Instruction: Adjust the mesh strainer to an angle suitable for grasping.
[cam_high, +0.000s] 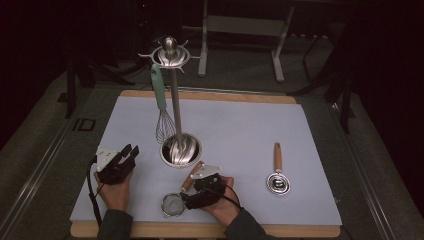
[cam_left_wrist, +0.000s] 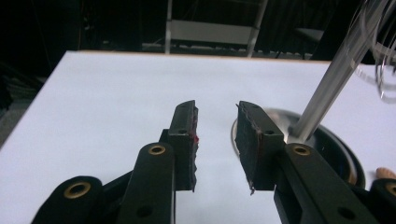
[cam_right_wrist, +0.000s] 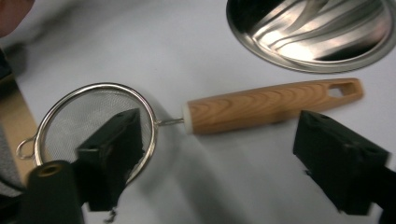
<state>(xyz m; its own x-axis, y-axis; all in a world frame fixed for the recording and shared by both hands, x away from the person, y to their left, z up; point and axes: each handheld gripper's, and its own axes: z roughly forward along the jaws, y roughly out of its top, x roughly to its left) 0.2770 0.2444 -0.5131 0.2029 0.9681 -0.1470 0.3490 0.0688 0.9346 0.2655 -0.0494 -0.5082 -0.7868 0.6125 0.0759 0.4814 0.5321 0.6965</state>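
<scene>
Beside the utensil stand, just toward the person from its steel base dish, a small mesh strainer with a wooden handle is recorded lying flat on the white surface, its long axis running from the sieve bowl up toward that dish. The right claw is held wide open astride the handle, nothing gripped, pads not touching. The left claw, half open and empty, is kept farther off at the stand's other side; no readable writing is noted.

Dim room, lit work surface

A pale mat covers a wooden table; grey floor surrounds it. At twelve o'clock a white-legged frame stands against black darkness beyond.
</scene>
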